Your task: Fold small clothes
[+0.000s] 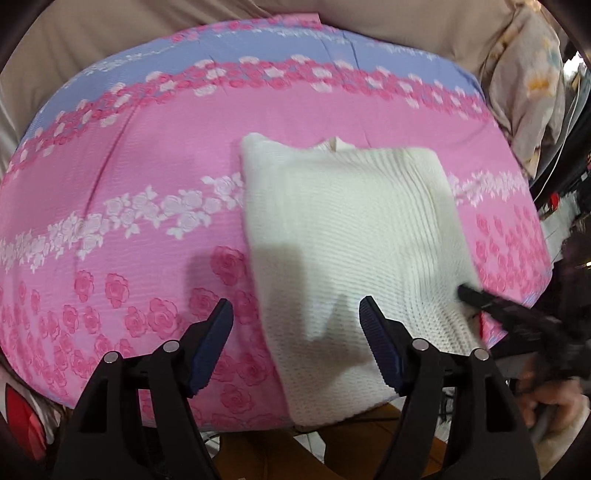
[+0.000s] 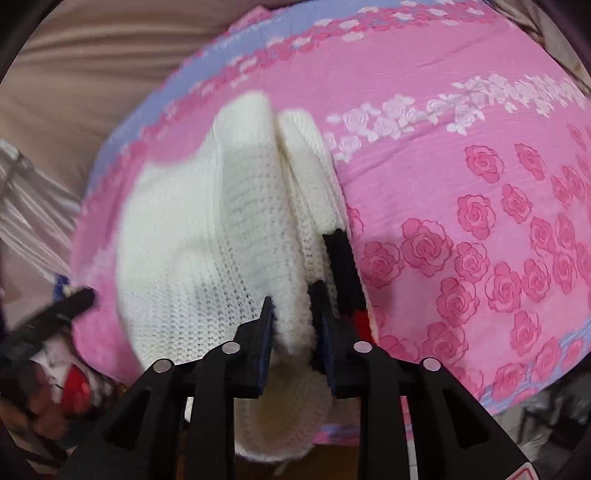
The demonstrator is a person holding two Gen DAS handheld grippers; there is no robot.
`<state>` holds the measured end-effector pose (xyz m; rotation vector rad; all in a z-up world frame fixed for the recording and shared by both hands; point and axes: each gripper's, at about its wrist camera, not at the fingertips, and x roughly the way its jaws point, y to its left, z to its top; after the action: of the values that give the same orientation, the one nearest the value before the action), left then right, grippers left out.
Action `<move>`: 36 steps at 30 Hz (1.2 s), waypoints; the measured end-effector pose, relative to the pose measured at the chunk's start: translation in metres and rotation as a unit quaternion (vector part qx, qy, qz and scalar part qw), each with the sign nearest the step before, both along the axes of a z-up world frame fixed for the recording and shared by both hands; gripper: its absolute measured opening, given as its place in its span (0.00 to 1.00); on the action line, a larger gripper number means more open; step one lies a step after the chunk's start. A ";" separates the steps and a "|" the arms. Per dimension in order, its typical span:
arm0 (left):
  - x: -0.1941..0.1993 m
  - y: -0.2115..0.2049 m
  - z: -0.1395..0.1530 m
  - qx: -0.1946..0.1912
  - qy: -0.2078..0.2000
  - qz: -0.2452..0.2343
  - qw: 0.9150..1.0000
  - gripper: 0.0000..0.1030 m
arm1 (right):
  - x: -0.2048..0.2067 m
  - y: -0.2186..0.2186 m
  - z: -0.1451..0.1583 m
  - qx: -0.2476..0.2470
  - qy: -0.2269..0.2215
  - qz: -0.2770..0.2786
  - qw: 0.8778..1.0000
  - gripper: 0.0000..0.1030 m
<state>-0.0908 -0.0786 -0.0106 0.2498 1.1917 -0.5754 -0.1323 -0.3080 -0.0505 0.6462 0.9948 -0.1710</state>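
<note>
A white knit garment (image 1: 351, 229) lies folded on the pink rose-print sheet (image 1: 129, 177), its near end hanging over the sheet's front edge. My left gripper (image 1: 295, 306) hovers open above the garment's near left part, with nothing between its blue pads (image 1: 210, 339). At the garment's right edge, the right gripper's black tip (image 1: 476, 295) reaches into the knit. In the right wrist view, my right gripper (image 2: 291, 302) is shut on a bunched fold of the white knit garment (image 2: 207, 229), next to a black and red trim (image 2: 343, 266). The left gripper (image 2: 70, 299) shows blurred at the left.
Beige bedding (image 1: 184, 33) lies behind the sheet, and a pale floral cloth (image 1: 528, 85) is heaped at the right. A red object (image 1: 22, 417) sits at the lower left. A hand (image 1: 554, 406) holds the right gripper. Brown floor (image 1: 369, 443) shows below the sheet's front edge.
</note>
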 end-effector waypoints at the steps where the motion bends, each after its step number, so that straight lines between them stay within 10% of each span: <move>1: -0.002 -0.002 -0.001 0.001 0.001 0.000 1.000 0.66 | -0.008 0.001 0.015 -0.012 -0.012 -0.005 1.000 0.29; 8: -0.004 0.001 -0.004 0.007 0.006 0.003 1.000 0.66 | -0.018 0.020 -0.001 0.056 0.018 0.062 0.996 0.56; 11: -0.006 0.000 -0.005 0.010 0.012 -0.016 1.000 0.66 | -0.028 0.027 0.008 0.091 -0.026 0.062 0.994 0.04; 15: -0.014 -0.009 -0.019 0.042 0.036 -0.059 0.997 0.66 | -0.046 0.012 0.031 0.109 -0.120 0.020 0.986 0.02; 17: -0.016 -0.011 -0.031 0.061 0.057 -0.072 0.994 0.66 | -0.051 0.003 0.017 0.094 -0.095 0.002 0.991 0.02; 20: -0.015 -0.013 -0.051 0.088 0.081 -0.074 0.990 0.66 | -0.052 -0.004 -0.054 0.005 0.074 -0.005 0.997 0.00; 23: -0.015 -0.012 -0.058 0.100 0.082 -0.069 0.989 0.65 | -0.065 -0.005 -0.038 0.022 0.042 -0.017 0.999 0.01; 27: -0.015 -0.009 -0.049 0.081 0.067 -0.059 0.993 0.65 | -0.058 -0.012 0.031 -0.004 -0.063 -0.026 0.998 0.19; 29: -0.016 -0.009 -0.045 0.077 0.059 -0.054 0.994 0.65 | -0.036 -0.009 0.039 -0.011 -0.070 -0.005 0.997 0.51; 32: -0.018 -0.011 -0.036 0.069 0.044 -0.050 0.995 0.65 | 0.011 0.001 0.015 -0.018 -0.042 0.039 0.998 0.58; 33: -0.019 -0.011 -0.031 0.065 0.033 -0.048 0.996 0.65 | 0.021 0.004 0.002 -0.023 -0.022 0.048 0.998 0.50; 34: -0.020 -0.010 -0.027 0.063 0.026 -0.047 0.997 0.66 | 0.028 0.007 -0.005 -0.023 -0.006 0.060 0.998 0.13; 36: -0.021 -0.007 -0.019 0.063 0.009 -0.045 0.997 0.66 | 0.030 0.012 0.011 -0.014 -0.038 0.072 0.997 0.10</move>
<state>-0.1118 -0.0860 -0.0293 0.4067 1.2406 -0.5824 -0.1027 -0.2957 -0.0393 0.5505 0.9592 -0.0330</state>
